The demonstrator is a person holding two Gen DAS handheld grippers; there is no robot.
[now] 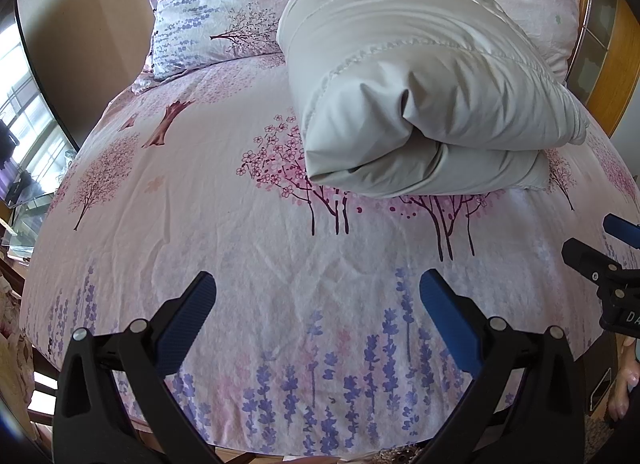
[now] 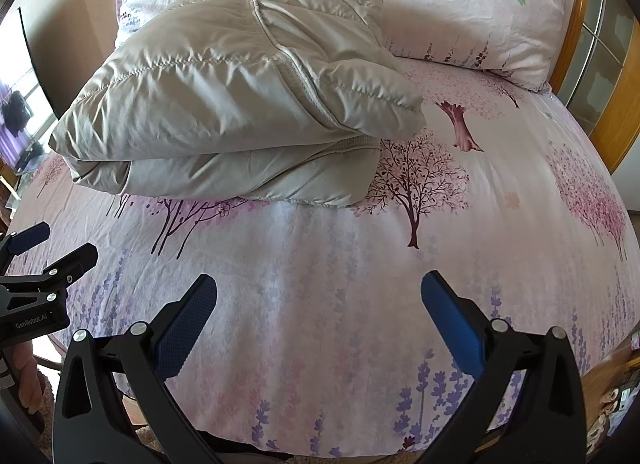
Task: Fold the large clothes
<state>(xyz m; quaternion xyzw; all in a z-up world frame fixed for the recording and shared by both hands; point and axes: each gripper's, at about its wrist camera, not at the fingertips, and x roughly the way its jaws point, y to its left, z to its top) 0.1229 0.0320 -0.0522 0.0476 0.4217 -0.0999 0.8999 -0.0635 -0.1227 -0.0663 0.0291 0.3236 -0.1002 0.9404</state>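
A light grey puffy jacket [image 1: 420, 96] lies folded into a thick bundle on the pink floral bed sheet [image 1: 240, 244]; it also shows in the right wrist view [image 2: 240, 104]. My left gripper [image 1: 318, 292] is open and empty, above the sheet, well short of the jacket. My right gripper [image 2: 319, 294] is open and empty, also short of the jacket. The right gripper shows at the right edge of the left wrist view [image 1: 608, 252]. The left gripper shows at the left edge of the right wrist view [image 2: 44, 252].
Two floral pillows [image 1: 208, 12] [image 2: 480, 12] lean at the head of the bed behind the jacket. A wooden headboard [image 2: 608, 76] stands at the right. A window [image 1: 28, 112] and a wall are at the left. The bed's front edge [image 1: 320, 448] is just below my grippers.
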